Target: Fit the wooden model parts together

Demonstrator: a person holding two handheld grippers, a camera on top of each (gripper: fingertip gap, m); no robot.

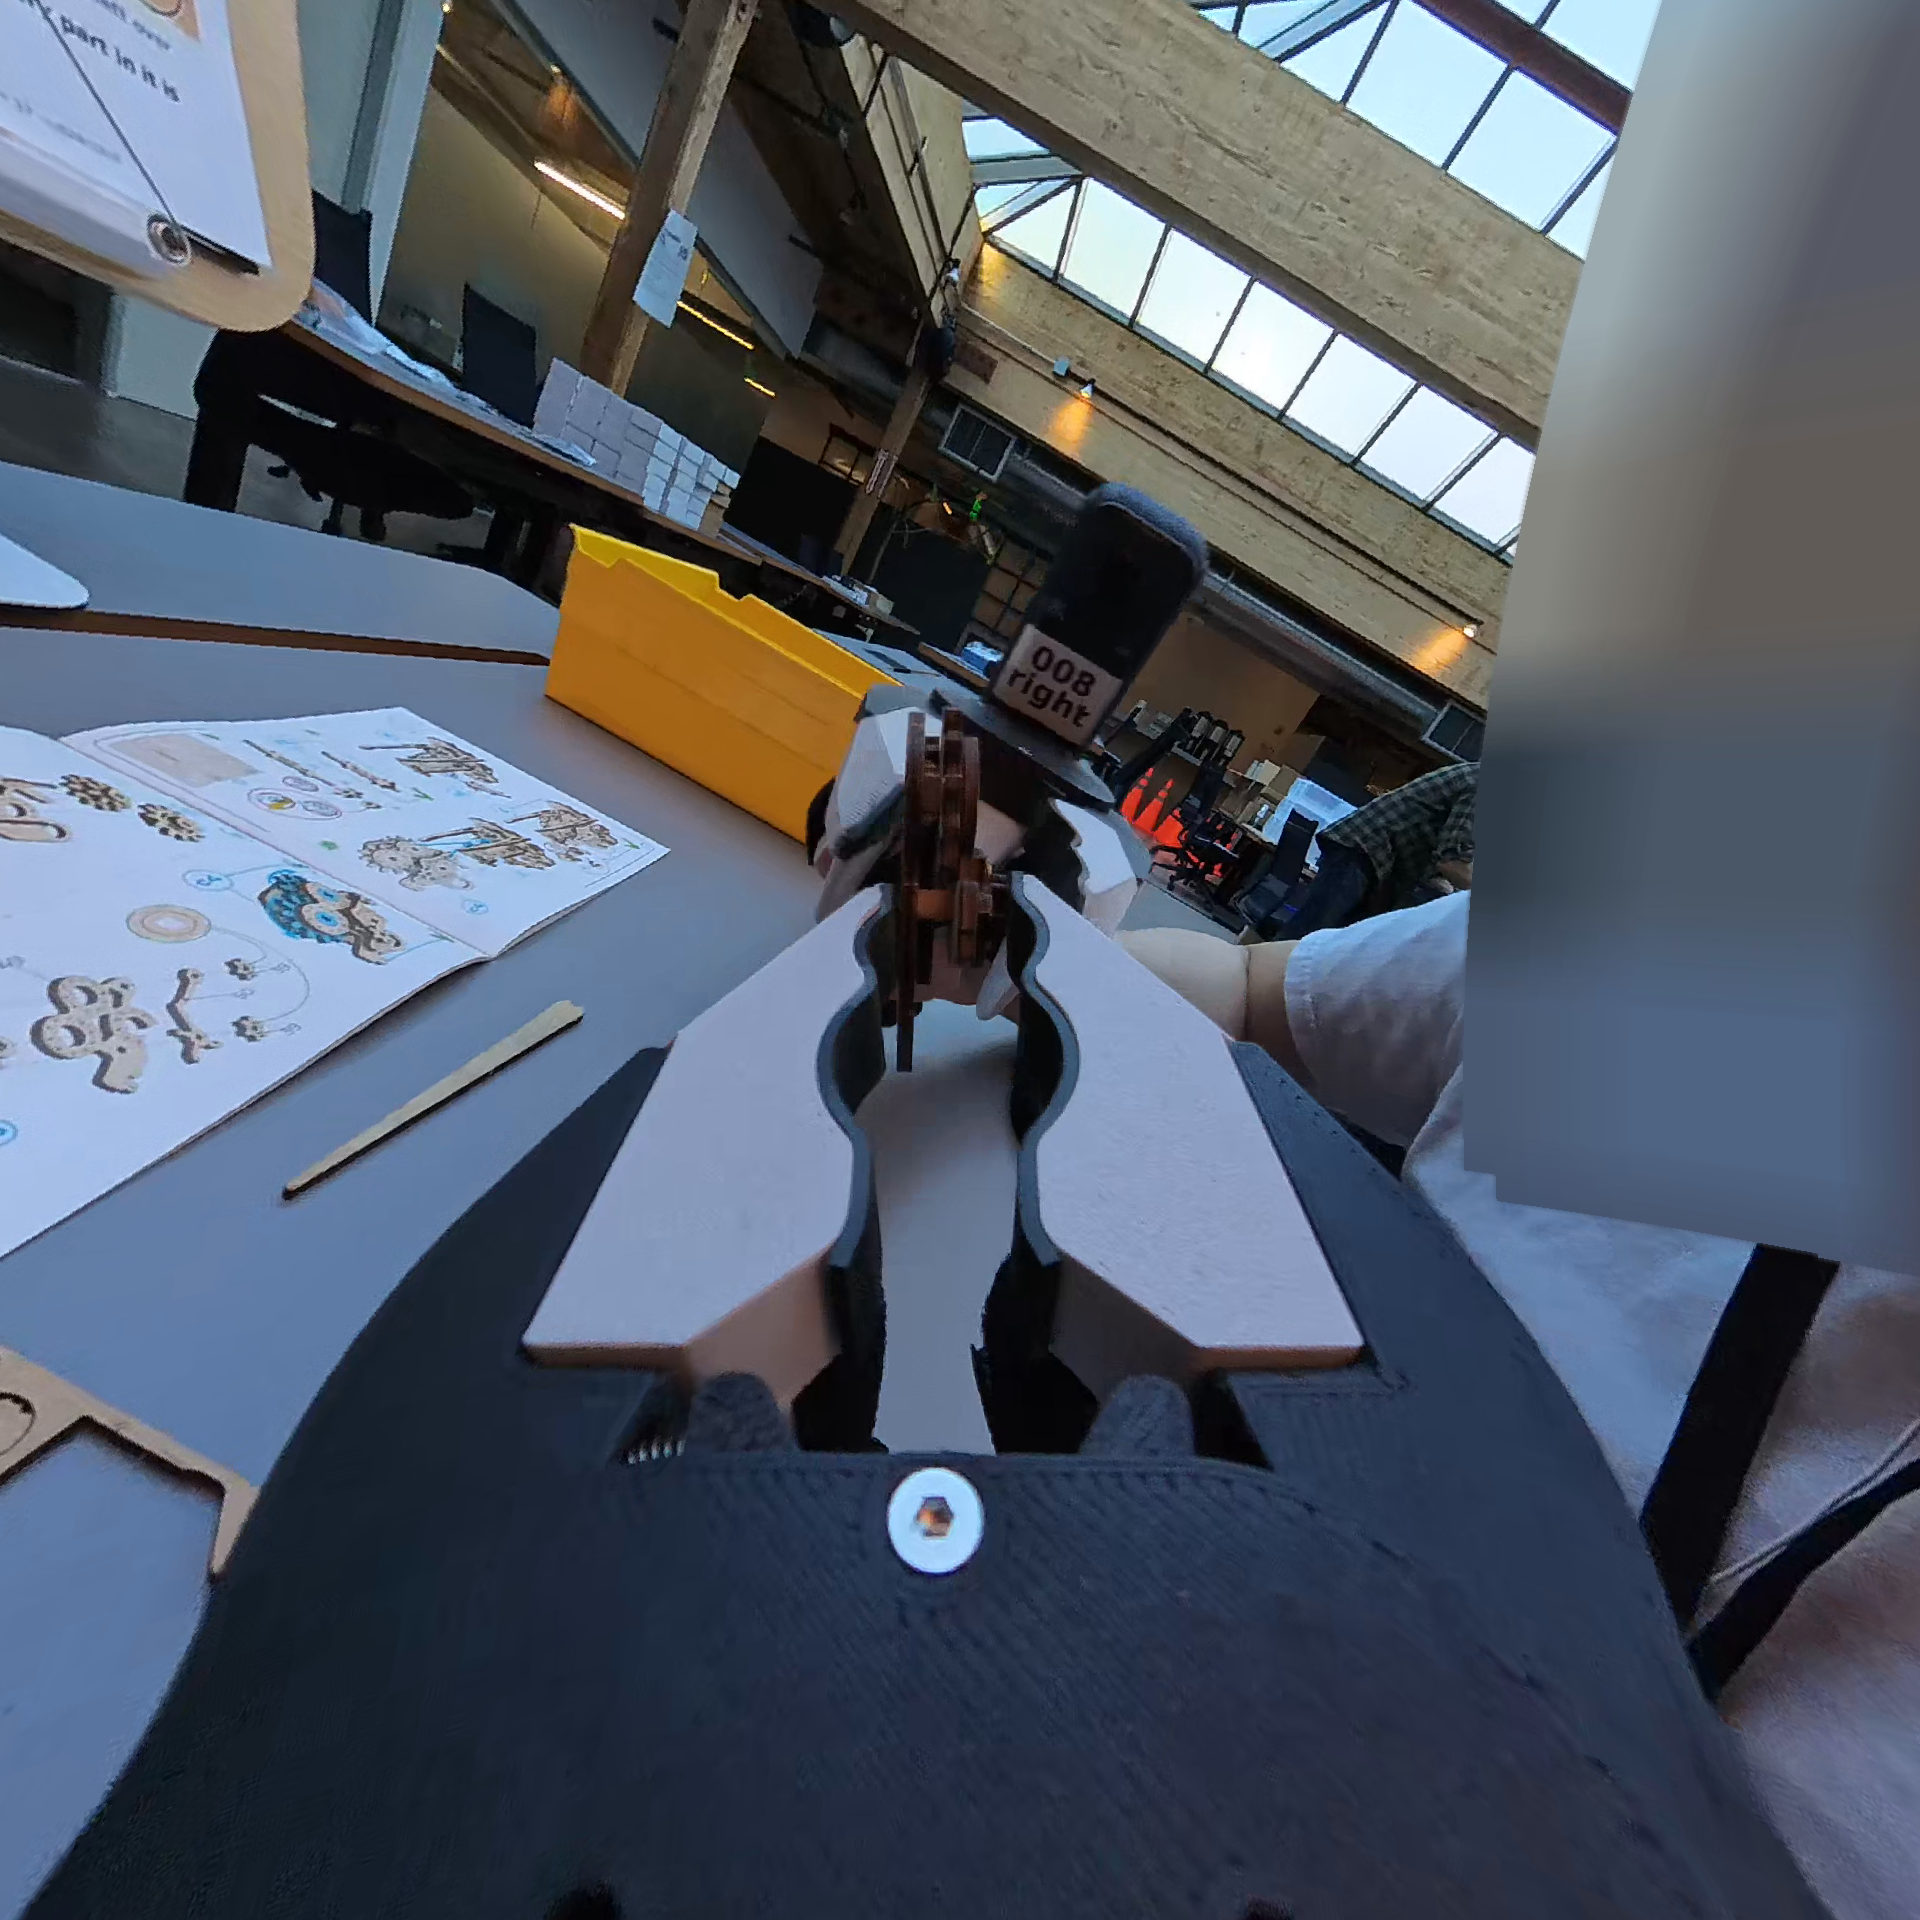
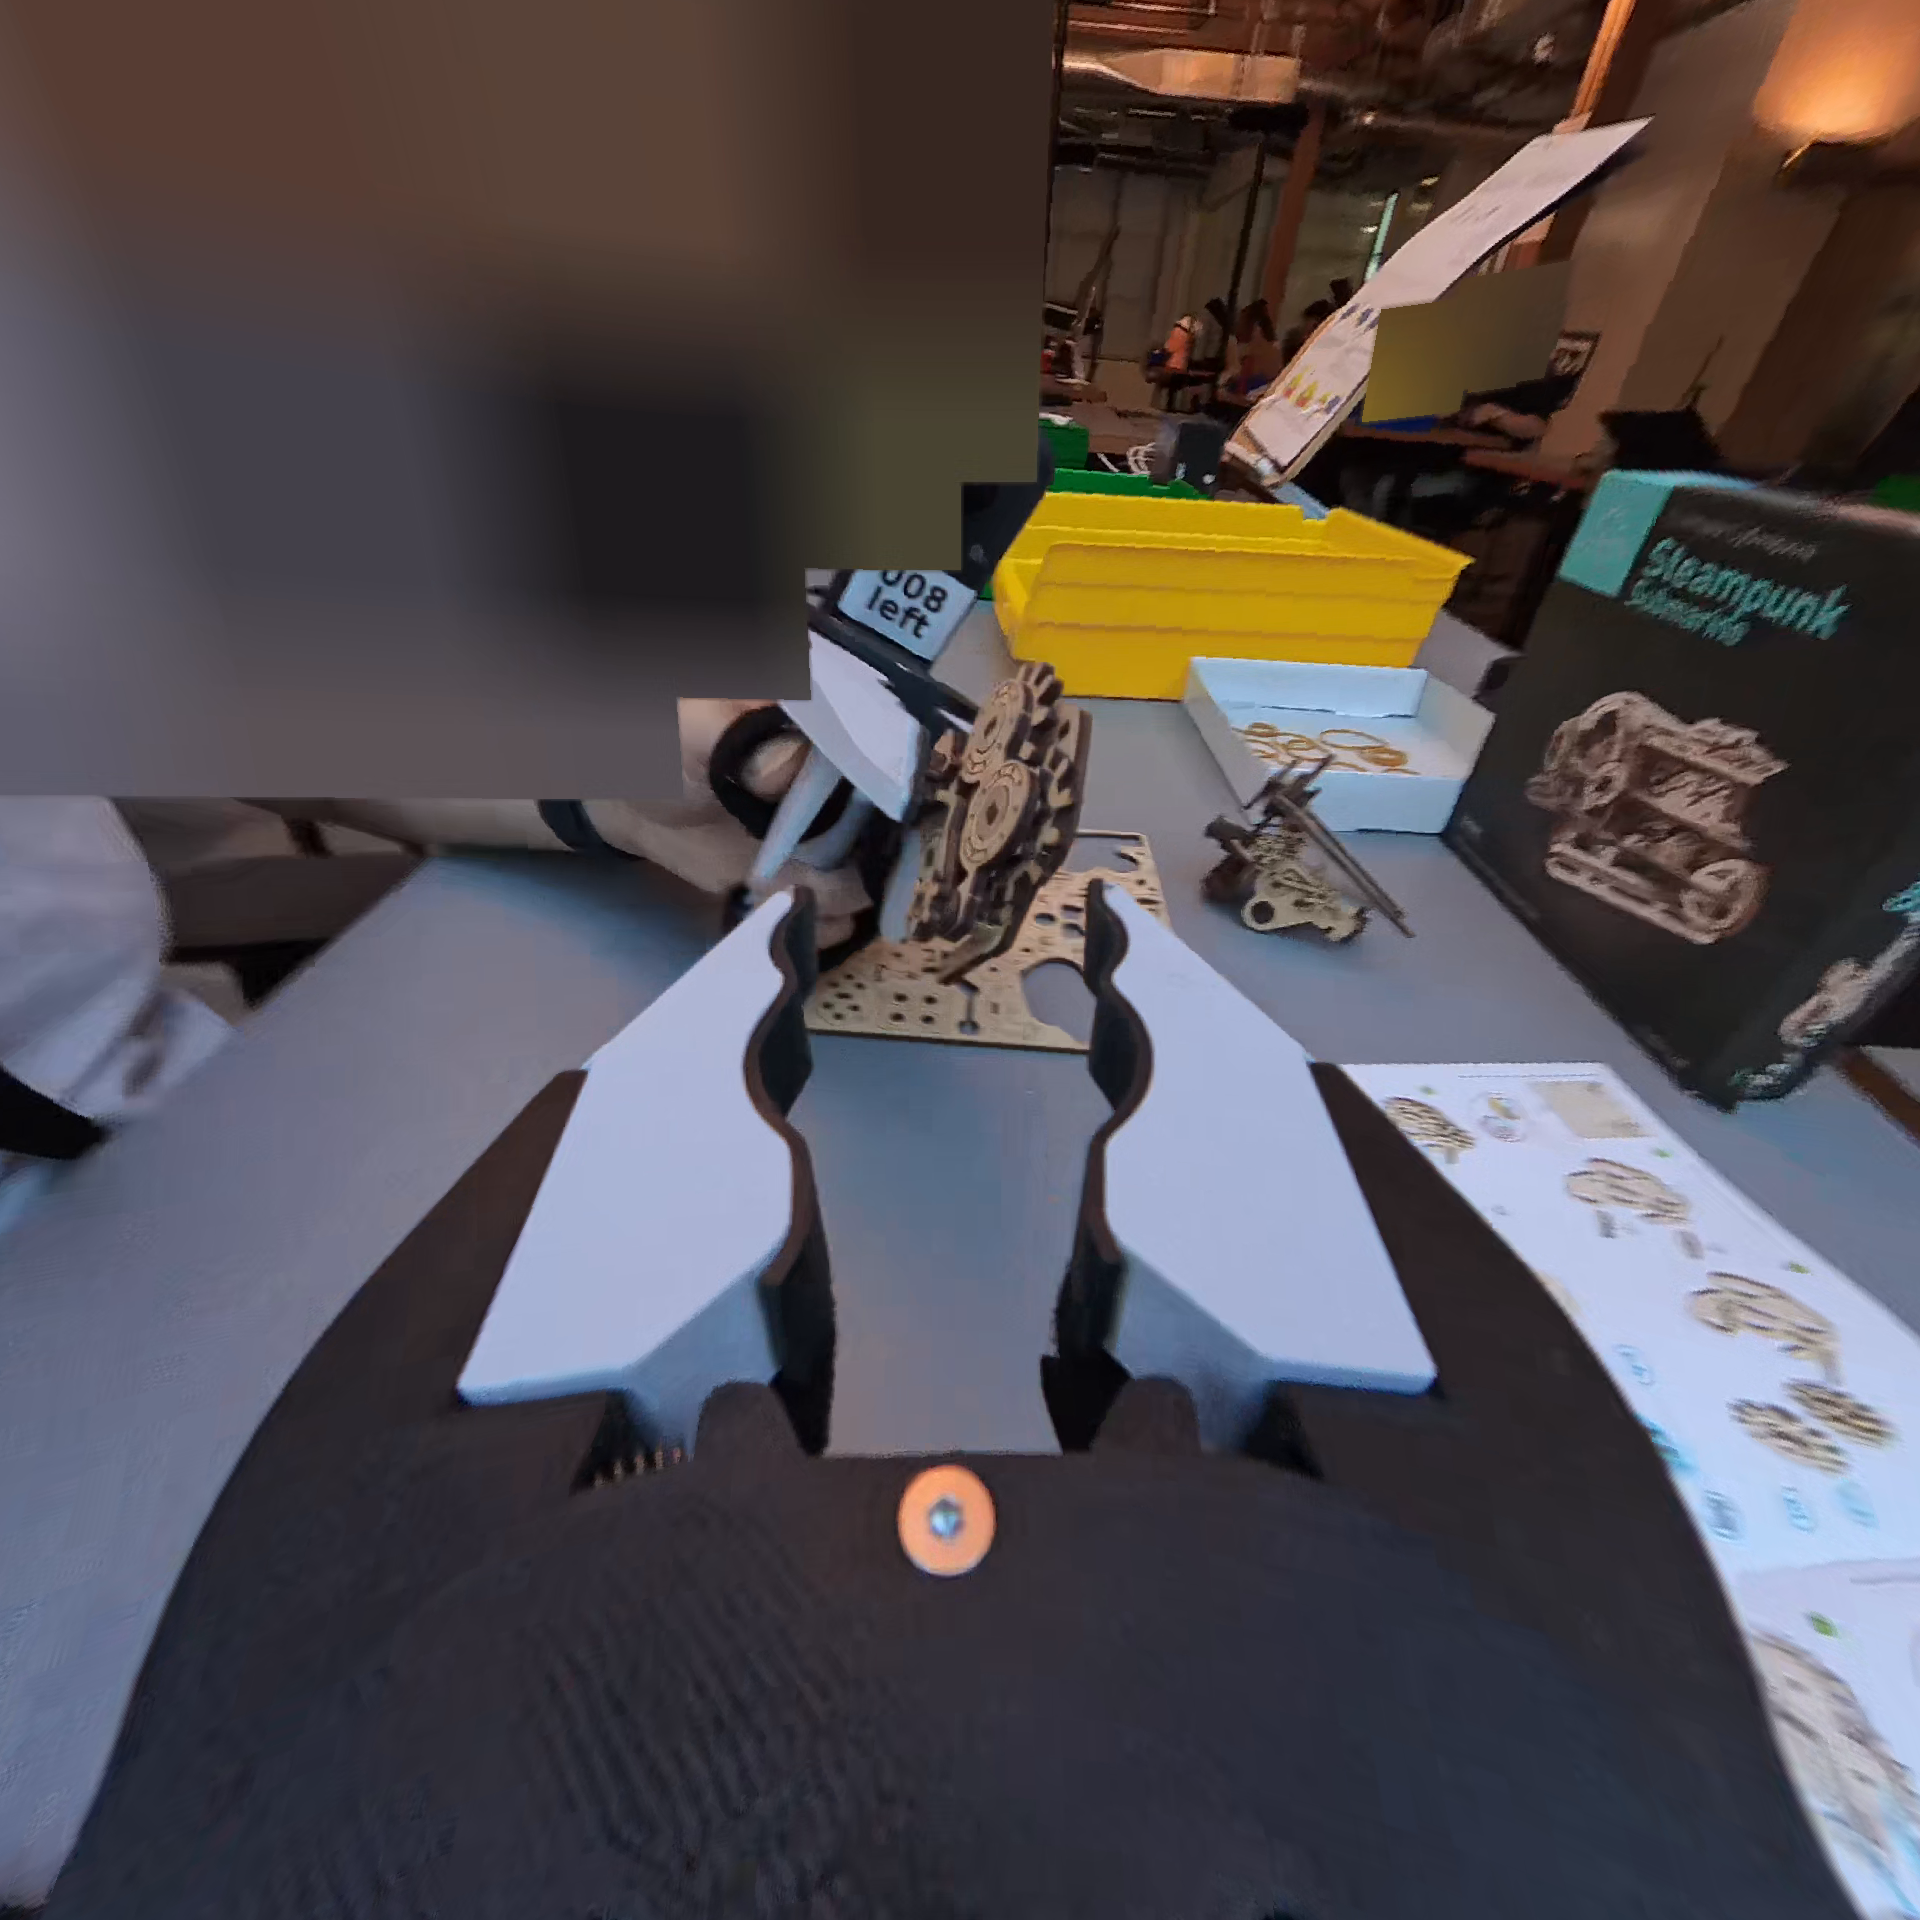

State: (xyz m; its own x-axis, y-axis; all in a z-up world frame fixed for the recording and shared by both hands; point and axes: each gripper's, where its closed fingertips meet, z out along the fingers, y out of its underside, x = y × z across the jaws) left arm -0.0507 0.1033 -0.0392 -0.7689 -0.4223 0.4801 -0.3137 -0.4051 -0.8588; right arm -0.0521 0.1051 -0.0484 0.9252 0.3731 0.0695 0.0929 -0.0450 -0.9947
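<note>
Left gripper (image 1: 943, 914) clamped on the gear assembly (image 1: 940, 831); right gripper (image 2: 945, 914) spread wide, empty.
Assembly raised at frame centre in both views, above a punched sheet (image 2: 987, 987) on the table (image 2: 416, 1039). Manual (image 1: 260, 914) at left, wooden stick (image 1: 431, 1096) below it, yellow bin (image 1: 686, 665) beyond; box (image 2: 1683, 790) at right.

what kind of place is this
Probably a shared workshop or open-plan workspace: long tables run back under timber beams and skylights, with a yellow parts bin on the grey table.
</note>
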